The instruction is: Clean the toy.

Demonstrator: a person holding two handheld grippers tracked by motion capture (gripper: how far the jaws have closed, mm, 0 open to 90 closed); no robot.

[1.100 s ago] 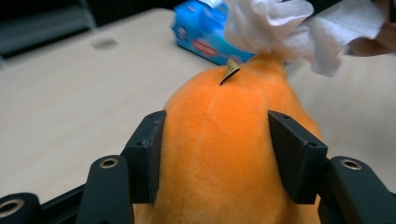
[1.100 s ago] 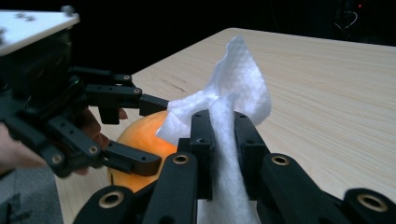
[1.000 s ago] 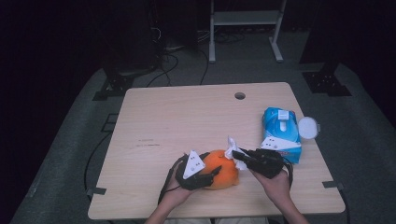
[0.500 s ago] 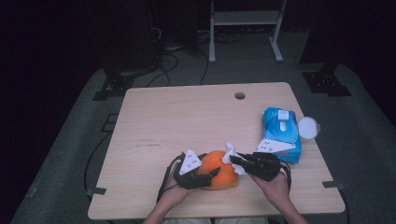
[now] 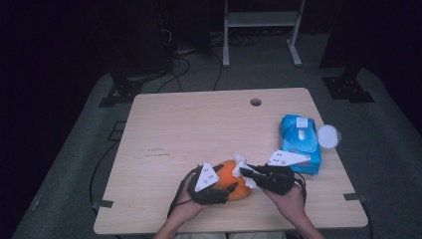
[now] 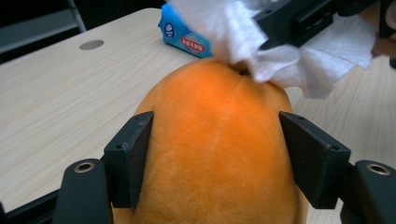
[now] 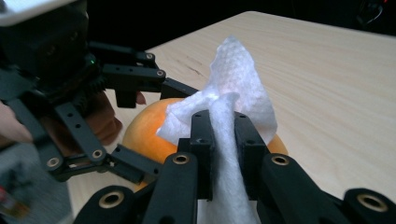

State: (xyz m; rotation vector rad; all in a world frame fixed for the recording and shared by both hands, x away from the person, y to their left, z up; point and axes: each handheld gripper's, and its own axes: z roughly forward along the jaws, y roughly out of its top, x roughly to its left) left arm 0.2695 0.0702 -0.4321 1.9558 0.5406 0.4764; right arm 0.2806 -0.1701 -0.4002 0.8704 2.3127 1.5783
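Lower centre of high view: left gripper clamps orange plush ball; right gripper pinches white wipe on its top. Wiping underway, most surface left.

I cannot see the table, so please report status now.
Left gripper clamps orange plush toy. Right gripper shut on white wipe, touching toy top. Wipes pack stands apart.

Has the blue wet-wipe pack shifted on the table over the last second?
No. The blue wet-wipe pack lies at the same spot by the light wooden table's right edge, below the round hole.
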